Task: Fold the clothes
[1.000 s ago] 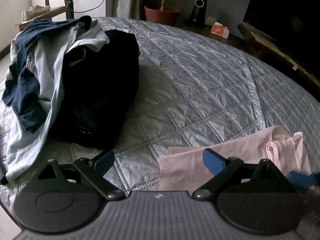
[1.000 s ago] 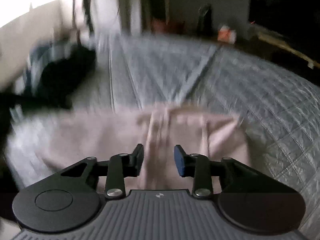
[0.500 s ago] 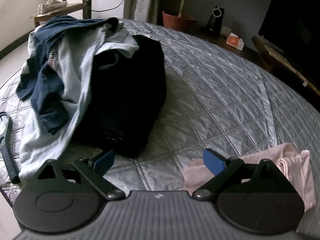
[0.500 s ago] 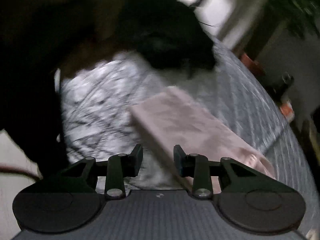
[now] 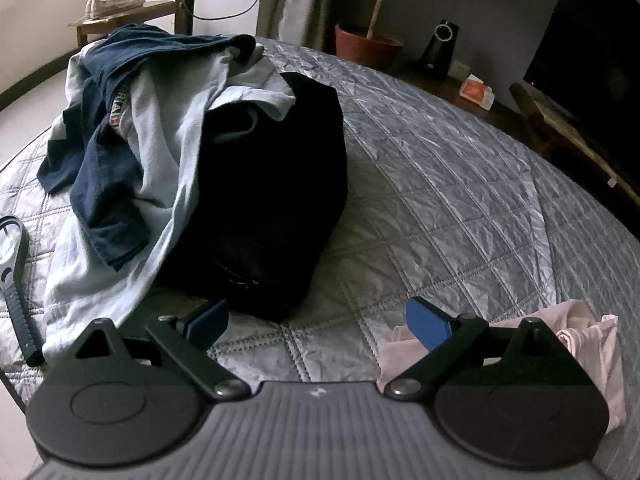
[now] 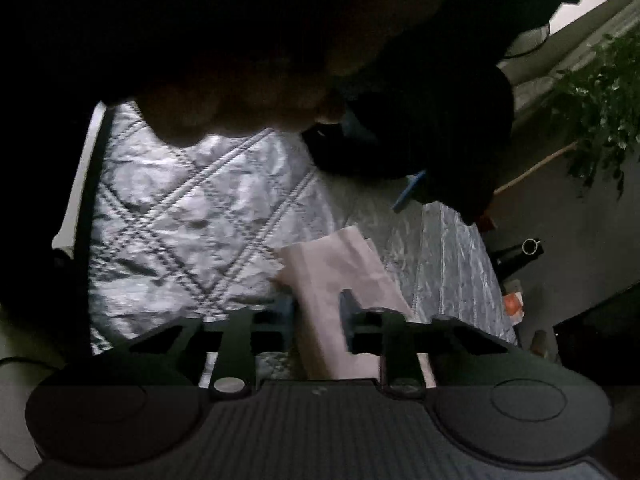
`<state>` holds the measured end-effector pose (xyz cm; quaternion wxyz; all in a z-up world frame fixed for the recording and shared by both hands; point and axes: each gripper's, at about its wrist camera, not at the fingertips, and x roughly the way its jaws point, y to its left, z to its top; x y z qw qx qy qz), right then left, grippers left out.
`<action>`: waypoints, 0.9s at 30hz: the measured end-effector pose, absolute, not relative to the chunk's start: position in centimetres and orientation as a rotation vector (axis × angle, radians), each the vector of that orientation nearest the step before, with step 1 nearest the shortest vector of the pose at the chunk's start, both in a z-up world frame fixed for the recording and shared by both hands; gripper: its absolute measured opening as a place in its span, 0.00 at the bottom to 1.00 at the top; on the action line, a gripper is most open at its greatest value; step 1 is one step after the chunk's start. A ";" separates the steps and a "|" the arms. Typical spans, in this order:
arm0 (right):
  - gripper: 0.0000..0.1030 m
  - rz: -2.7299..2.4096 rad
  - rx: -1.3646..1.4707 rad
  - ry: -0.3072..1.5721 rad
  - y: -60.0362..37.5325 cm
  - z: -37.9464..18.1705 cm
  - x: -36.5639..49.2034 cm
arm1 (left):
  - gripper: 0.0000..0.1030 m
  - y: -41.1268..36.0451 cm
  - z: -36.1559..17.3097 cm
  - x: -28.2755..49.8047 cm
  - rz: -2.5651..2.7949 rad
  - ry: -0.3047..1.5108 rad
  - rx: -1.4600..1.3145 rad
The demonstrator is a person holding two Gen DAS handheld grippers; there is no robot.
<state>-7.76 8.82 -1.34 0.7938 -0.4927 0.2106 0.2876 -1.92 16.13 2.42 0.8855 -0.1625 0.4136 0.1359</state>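
Note:
A folded pink garment (image 5: pixel 592 344) lies on the grey quilted bed (image 5: pixel 440 184), low right in the left wrist view. My left gripper (image 5: pixel 316 322) is open and empty above the quilt, between the pink garment and a pile of unfolded clothes: a black garment (image 5: pixel 276 184), a light grey one (image 5: pixel 160 148) and a navy one (image 5: pixel 104 184). In the right wrist view my right gripper (image 6: pixel 318 316) is partly closed around the pink garment (image 6: pixel 340 272), which passes between its fingers; whether they pinch it is unclear.
A black-handled tool (image 5: pixel 16 272) lies at the bed's left edge. A chair with shoes (image 5: pixel 116 0), a plant pot (image 5: pixel 368 40), a speaker (image 5: pixel 438 48) and a dark TV (image 5: pixel 592 40) stand beyond the bed. A dark shape (image 6: pixel 240 40) fills the right wrist view's top.
My left gripper has drawn back and left, so the clothes pile looms larger. My right gripper has swung sharply round and now has the pink garment between its fingers.

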 end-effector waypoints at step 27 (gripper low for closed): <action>0.03 0.106 0.248 0.577 -14.8 9.3 -1.0 | 0.92 12.1 2.3 -0.6 0.254 0.837 -0.274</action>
